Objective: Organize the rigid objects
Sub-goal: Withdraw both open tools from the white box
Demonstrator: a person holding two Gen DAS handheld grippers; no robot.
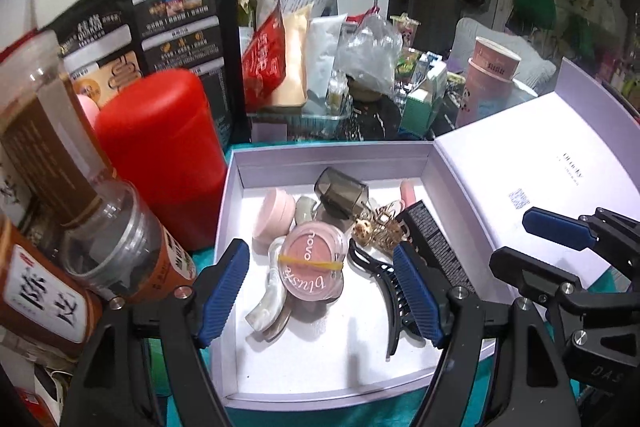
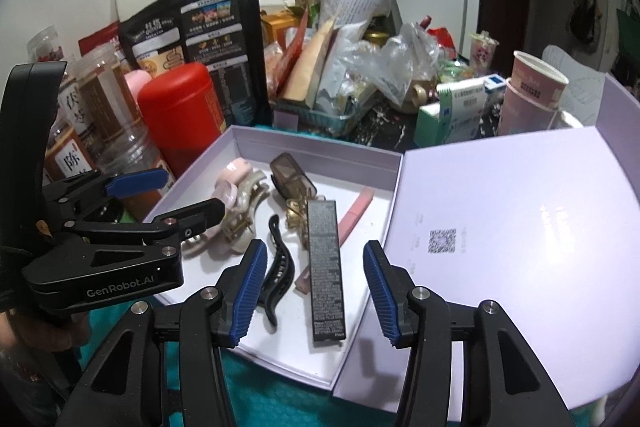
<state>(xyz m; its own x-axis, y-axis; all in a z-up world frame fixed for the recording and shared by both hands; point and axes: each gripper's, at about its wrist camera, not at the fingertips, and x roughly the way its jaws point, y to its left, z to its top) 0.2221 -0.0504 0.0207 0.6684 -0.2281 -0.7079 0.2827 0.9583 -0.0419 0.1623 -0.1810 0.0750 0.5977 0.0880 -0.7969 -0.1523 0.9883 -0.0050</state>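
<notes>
While both grippers hung above the open box (image 1: pixel 234 195), the left gripper (image 1: pixel 326 291) had its blue pads spread with nothing pinched, over the blush compact (image 1: pixel 310 259) lying inside the box, and the right gripper (image 2: pixel 316 293) was likewise spread and empty over the long black carton (image 2: pixel 325 269) in the box. Inside the box also lay a black hair claw (image 2: pixel 276 275), a pale hair claw (image 2: pixel 240 211) and a pink jar (image 1: pixel 274 215), while behind the box stood a red canister (image 1: pixel 160 155).
</notes>
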